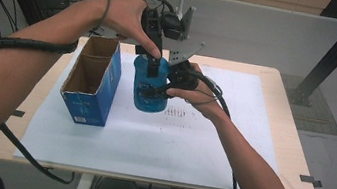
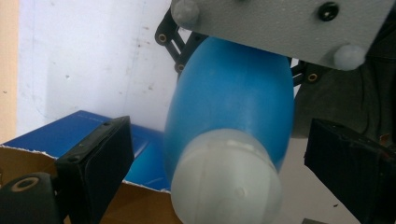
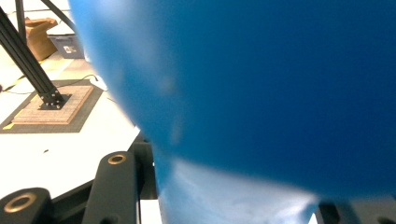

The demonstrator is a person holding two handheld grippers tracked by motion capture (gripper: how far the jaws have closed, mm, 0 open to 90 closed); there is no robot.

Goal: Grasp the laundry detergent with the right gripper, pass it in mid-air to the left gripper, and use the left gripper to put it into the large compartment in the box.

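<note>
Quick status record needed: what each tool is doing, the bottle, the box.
right tool: shut on blue bottle, gripping its side
left tool: open, jaws either side of the bottle's white cap, pads clear of it
bottle: upright over the white sheet
blue carton: top open, left of bottle
</note>
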